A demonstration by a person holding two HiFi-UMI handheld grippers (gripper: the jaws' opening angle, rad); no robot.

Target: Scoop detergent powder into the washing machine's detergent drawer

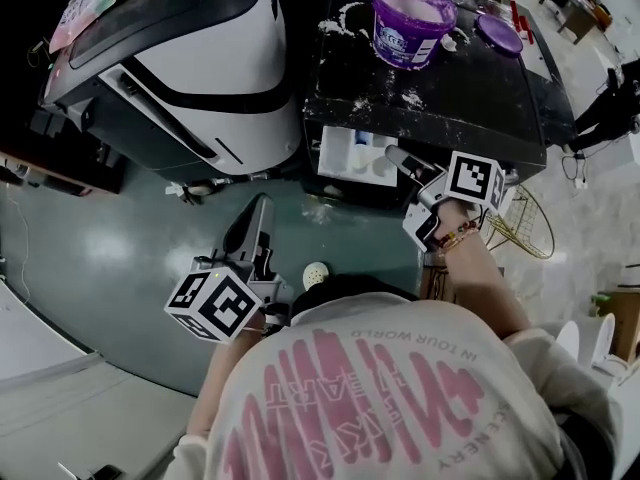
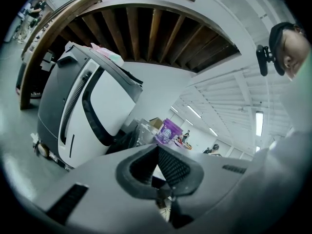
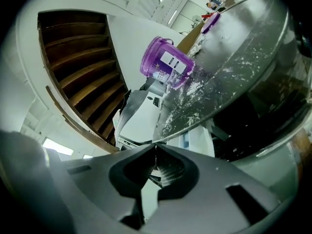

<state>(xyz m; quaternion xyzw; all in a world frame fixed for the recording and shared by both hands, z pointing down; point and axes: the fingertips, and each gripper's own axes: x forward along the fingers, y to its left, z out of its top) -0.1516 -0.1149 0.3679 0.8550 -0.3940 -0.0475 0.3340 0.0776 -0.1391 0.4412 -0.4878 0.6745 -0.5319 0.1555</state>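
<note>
— Green floor on the left, a white-and-grey machine standing on it. How is the left gripper?
— Jaws together, nothing in them, low over that floor. Further right, the white detergent drawer stands out from the dark washer. The right gripper, closed and empty, points near the drawer's right end. The purple tub sits open on the powder-strewn top, its lid beside it

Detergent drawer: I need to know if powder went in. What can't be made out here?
- Drawer, head view: too small and pale to tell powder from white plastic.
- Drawer, right gripper view: only a sliver shows between the machine top and the right gripper.
</note>
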